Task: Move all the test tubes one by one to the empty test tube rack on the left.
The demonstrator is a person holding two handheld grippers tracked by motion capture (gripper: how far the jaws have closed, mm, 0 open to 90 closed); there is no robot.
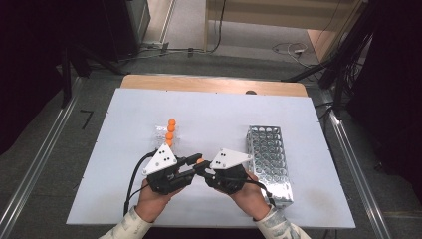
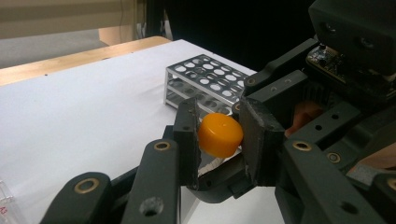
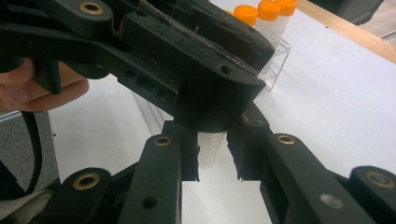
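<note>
A: What is laid out, from the largest thing down?

B: A white table (image 1: 209, 107) is seen, with a perforated metal tube rack (image 1: 268, 162) lying toward its right side and a small clear stand of orange-capped tubes (image 1: 170, 130) near the middle. No tube can be made out in the metal rack, so the loading appears barely begun.

A: And where is the tube being worked on?

B: It is held between the two grippers, just in front of the person's hands, between the stand and the rack. Its clear body (image 3: 208, 147) is clamped by the right gripper (image 3: 212, 156), whose jaws are pressed against its sides. Its orange cap (image 2: 220, 134) is gripped by the left gripper (image 2: 219, 137), the pads being closed on either side of it (no gap is visible).

A: So which step is judged to be in hand?

B: Most likely the cap is about to be unscrewed, or tightened; which of the two cannot be told. One tube has been taken up; the rest are left standing in the clear stand, well apart from the metal rack.

A: What remains?

B: The cap work is to be finished and, presumably, the tube set into a rack hole, then the remaining tubes handled likewise.
</note>
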